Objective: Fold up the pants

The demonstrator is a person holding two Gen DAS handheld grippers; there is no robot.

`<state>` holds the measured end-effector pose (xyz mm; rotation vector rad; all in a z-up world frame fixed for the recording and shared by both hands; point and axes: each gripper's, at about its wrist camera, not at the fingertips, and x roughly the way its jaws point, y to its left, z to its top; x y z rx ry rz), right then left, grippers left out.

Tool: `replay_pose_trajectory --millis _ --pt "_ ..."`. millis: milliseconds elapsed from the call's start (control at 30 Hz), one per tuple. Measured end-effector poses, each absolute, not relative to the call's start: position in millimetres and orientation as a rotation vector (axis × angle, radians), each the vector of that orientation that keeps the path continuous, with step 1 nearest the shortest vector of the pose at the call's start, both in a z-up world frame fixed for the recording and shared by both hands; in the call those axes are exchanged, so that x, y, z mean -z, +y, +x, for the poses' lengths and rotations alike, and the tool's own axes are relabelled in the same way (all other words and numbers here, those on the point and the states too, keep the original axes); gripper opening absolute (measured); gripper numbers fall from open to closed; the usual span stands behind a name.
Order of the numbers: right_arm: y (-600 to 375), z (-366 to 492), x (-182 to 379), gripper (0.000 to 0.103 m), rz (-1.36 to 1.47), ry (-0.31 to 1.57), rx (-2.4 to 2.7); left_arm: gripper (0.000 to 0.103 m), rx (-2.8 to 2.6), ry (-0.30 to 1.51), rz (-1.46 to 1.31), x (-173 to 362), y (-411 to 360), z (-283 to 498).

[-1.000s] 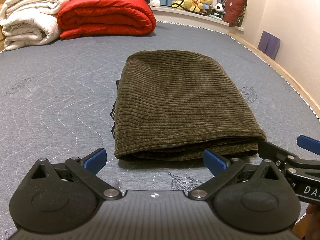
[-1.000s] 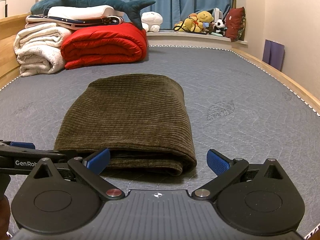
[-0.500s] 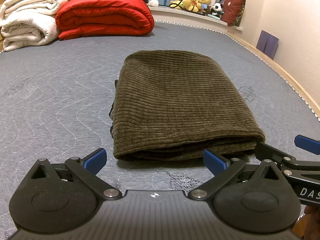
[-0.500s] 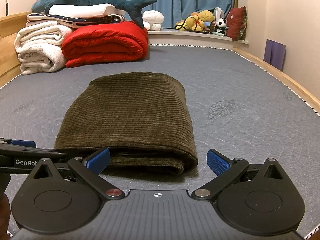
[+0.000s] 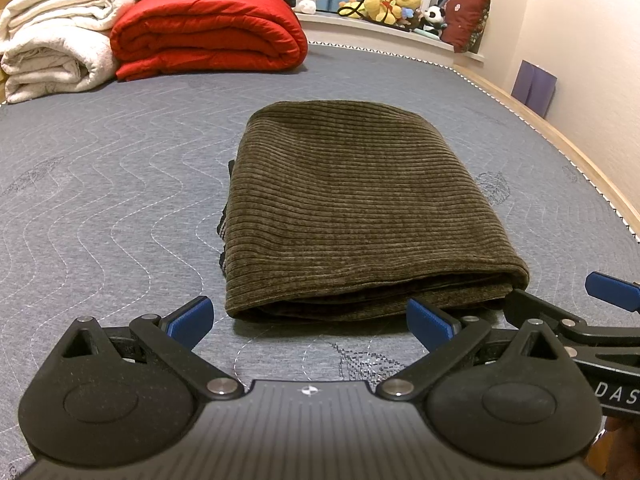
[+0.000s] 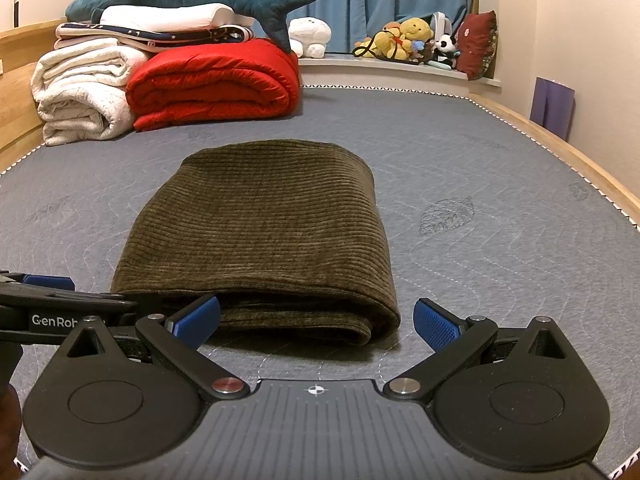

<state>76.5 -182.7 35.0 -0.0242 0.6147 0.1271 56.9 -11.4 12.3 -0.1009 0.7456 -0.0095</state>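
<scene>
pants: the brown corduroy pants (image 5: 360, 216) are lying in the middle of the bed (image 5: 100, 200), already folded down to a chunky rectangle, several layers stacked, rounded fold on the far end and the layered edge facing the claws.

left claw: the left claw (image 5: 310, 318) is spread wide, nothing in it, sitting just in front of the pants' near edge, not touching.

right claw: the right claw (image 6: 318, 318) is the same deal, wide open and empty, just short of the pants' near right corner. Both claws side by side, close together.

progress: honestly looks pretty much done to me, the bundle is tidy. Maybe one last fold or a pat-down, can't say.

handling: soft thick ribbed fabric, floppy, grippy not slippery, a bit of weight with all those layers. Nothing breakable.

where to grab: if it gets another fold, I'd pinch the whole near edge at both corners, all layers together, or the stack will slide apart.

watch out: a bit of dark lining or waistband pokes out on the pants' left side, could spill looser if lifted by the top layer only.

background: red quilt (image 6: 212, 84) and white blankets (image 6: 80, 88) well beyond the pants at the far end of the bed.
</scene>
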Motion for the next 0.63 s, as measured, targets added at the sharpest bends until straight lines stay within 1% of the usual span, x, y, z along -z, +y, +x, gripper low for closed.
replay_pose_trajectory --millis 633 --pt "-188.8 78.5 -33.1 0.102 -0.023 0.618 -0.138 0.103 0.026 0.748 -0.097 -10.1 -6.1 59.8"
